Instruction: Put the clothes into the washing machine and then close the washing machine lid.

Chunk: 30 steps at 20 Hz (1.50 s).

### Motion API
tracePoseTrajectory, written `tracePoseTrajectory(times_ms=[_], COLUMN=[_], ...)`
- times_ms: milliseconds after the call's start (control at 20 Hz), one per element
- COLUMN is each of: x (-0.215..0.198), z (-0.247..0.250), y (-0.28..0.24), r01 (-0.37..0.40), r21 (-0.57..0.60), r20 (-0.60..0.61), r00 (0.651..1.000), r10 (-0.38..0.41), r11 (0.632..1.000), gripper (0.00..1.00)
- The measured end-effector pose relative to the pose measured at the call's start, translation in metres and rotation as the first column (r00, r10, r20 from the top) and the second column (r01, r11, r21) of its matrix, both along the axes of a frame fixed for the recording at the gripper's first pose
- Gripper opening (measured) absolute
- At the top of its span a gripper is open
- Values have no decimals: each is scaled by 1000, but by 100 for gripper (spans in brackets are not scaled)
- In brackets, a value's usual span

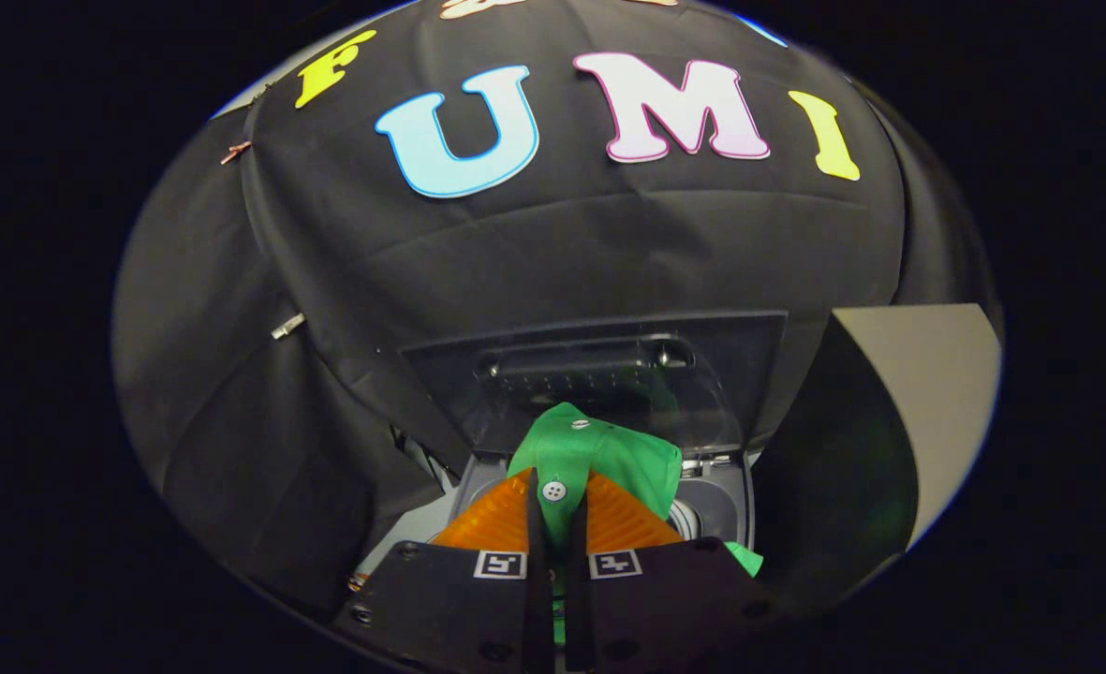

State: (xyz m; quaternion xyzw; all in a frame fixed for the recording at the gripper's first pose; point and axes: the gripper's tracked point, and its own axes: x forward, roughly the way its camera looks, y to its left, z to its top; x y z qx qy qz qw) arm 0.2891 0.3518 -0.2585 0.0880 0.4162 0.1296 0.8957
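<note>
The gripper (557, 510) pinching the green garment (599, 459) should probably release well inside the washing machine (712, 501), below its raised lid (599, 370).

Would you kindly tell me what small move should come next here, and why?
Probably lower the green garment toward the drum: the gripper has its jaws shut on it just above the washing machine, whose lid stands open.

Black cloth booth wall (234, 374), creased, pinned w/ small clips; grey panel (936, 393) at right; dim light.
</note>
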Motion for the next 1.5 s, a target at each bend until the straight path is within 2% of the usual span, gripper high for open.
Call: tracePoseTrajectory(times_ms=[200, 300, 400, 550, 800, 950, 1150, 1250, 1400, 1500], x=[-6, -11, -13, -24, -37, -43, -42, -33, -8, 4], z=[-49, -62, -66, -72, -63, -50, -10, 21, 68, 91], y=[2, 9, 9, 7, 8, 5, 8, 7, -1, -8], r01=[38, 34, 44, 18, -27, -52, -53, -51, -39, -16], r21=[-5, 24, 0, -46, -44, -49, 32, 88, 119, 105], r20=[-64, -95, -87, -103, -33, 74, 240, 343, 524, 600], r00=[997, 995, 995, 994, 999, 996, 970, 939, 851, 798], r10=[-39, -32, -43, -23, 26, 56, 44, 18, -30, -50], r11=[999, 999, 999, 999, 999, 997, 998, 995, 992, 994], gripper=[10, 16, 50, 100, 99, 100, 100, 100, 100, 99])
